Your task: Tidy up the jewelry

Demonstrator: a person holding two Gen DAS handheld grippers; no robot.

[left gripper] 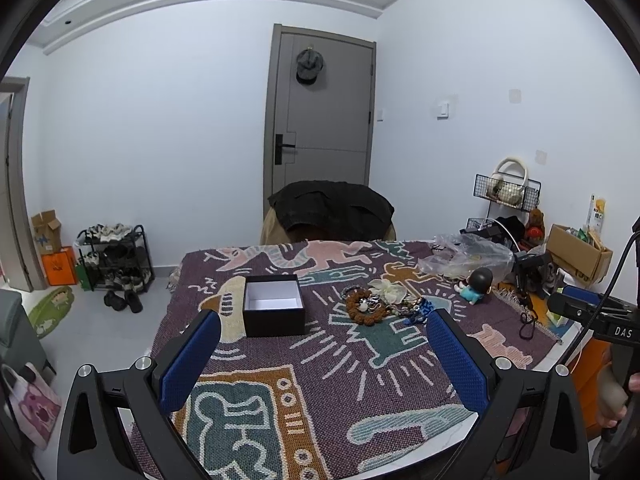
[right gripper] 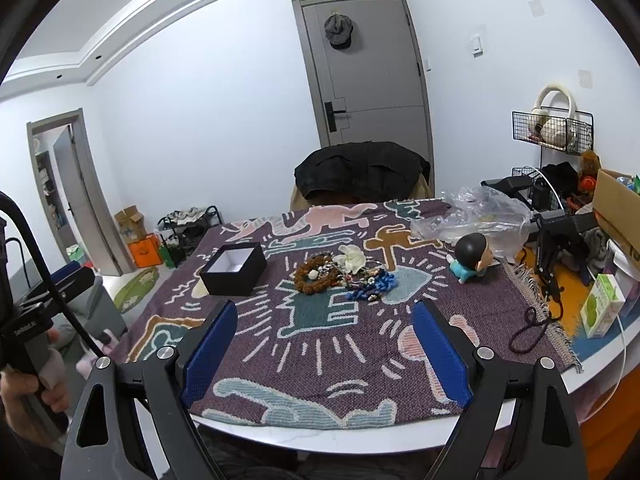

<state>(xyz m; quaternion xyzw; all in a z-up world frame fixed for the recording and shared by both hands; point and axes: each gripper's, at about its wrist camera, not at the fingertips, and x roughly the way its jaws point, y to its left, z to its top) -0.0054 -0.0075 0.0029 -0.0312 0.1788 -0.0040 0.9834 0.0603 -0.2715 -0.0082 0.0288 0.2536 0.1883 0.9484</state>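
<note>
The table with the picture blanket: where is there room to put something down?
The near half of the blanket is bare, from the grippers up to the black box and the jewelry pile. There is a bare strip between box and pile too. The far right is crowded: doll, plastic bag, cardboard box.
</note>
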